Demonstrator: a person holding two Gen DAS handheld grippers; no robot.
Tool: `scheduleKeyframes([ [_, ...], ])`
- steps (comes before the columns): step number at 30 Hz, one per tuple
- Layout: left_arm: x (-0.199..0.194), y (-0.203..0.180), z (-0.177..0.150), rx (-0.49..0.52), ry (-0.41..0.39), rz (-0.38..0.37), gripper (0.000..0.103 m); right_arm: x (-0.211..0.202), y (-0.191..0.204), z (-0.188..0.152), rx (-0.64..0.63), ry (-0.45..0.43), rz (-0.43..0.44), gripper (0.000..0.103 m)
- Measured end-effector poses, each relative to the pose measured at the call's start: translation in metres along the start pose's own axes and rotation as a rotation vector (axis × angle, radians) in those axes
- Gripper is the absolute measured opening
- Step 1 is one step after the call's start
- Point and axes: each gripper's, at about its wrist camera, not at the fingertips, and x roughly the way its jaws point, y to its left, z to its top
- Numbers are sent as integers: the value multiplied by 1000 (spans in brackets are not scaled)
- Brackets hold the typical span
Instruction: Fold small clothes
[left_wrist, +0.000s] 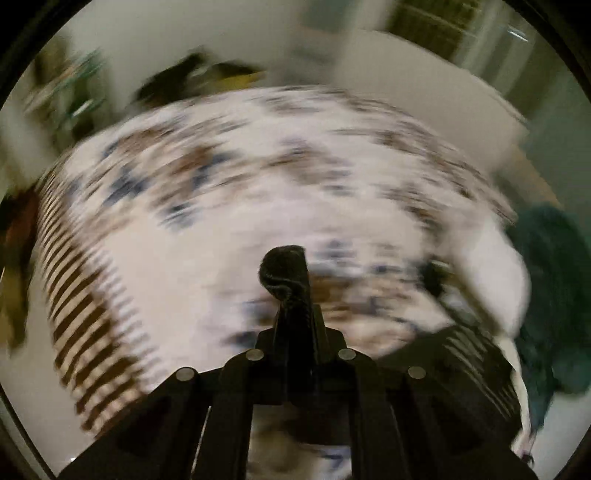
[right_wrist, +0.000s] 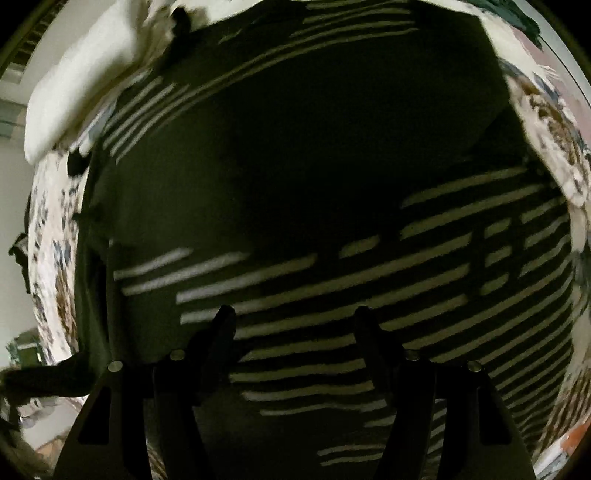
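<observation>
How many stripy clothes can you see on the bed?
1. A dark garment with pale stripes lies spread on the flowery bedcover, right under the open right gripper. In the blurry left view it shows at the lower right. Others may be hidden.

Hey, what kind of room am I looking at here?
Probably a bedroom: a wide floral-print bedspread covers what looks like a bed, a dark striped garment lies spread on it, and a white pillow-like cushion sits at its edge.
</observation>
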Motion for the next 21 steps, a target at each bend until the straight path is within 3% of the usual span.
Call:
scheduleKeyframes([
  [3, -4, -108, -10, 139, 7, -124, 7, -16, -24, 31, 10, -27, 4, 68],
  [6, 1, -221, -46, 256, 74, -288, 7, -36, -53, 57, 36, -64, 8, 68],
  [10, 3, -368, -127, 443, 197, -479, 7, -43, -80, 84, 80, -112, -10, 68],
  [12, 6, -421, -172, 526, 282, -532, 7, -40, -97, 91, 73, -112, -32, 68],
  [17, 25, -470, -237, 625, 448, -543, 11, -30, -140, 97, 79, -52, -37, 68],
  [19, 32, -467, -245, 658, 466, -507, 30, -35, -162, 96, 97, -38, -11, 68],
  [21, 38, -450, -243, 664, 453, -459, 61, -42, -175, 96, 117, -30, 18, 68],
])
